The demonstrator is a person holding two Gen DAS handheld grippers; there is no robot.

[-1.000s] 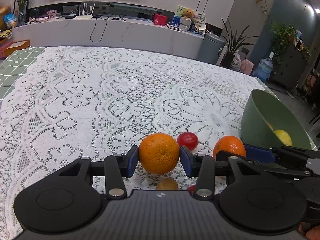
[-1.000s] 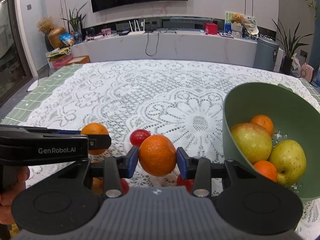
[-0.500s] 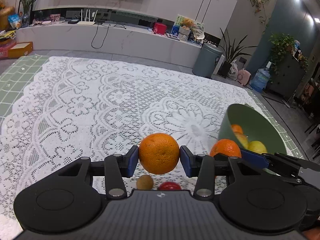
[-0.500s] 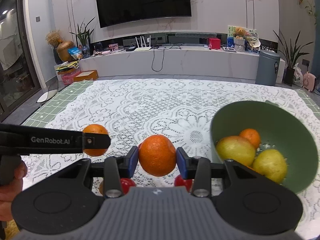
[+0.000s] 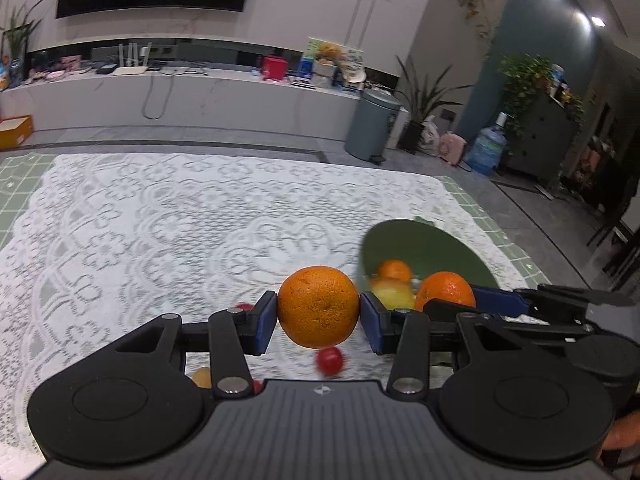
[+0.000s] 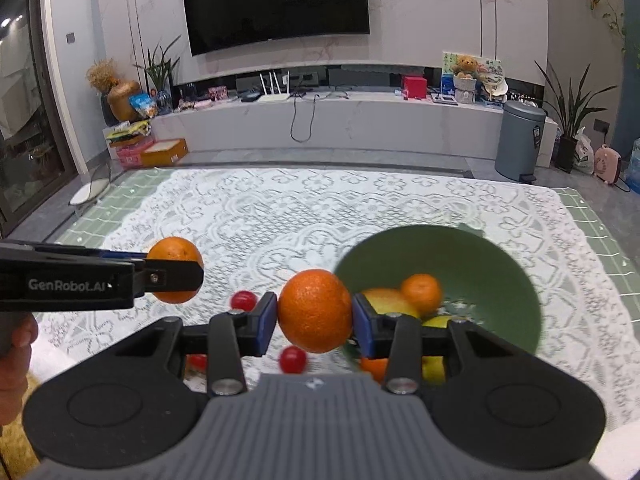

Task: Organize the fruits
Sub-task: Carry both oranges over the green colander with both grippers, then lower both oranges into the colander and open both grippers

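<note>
1. Left wrist view: left gripper (image 5: 319,323) clamped on a round, pebbly orange (image 5: 319,306), held above the lace tablecloth (image 5: 140,232); green bowl (image 5: 424,248) to its right.
2. Right wrist view: right gripper (image 6: 315,323) clamped on a second orange (image 6: 315,310) beside the bowl's rim; apples (image 6: 386,300) and a small orange inside.
</note>
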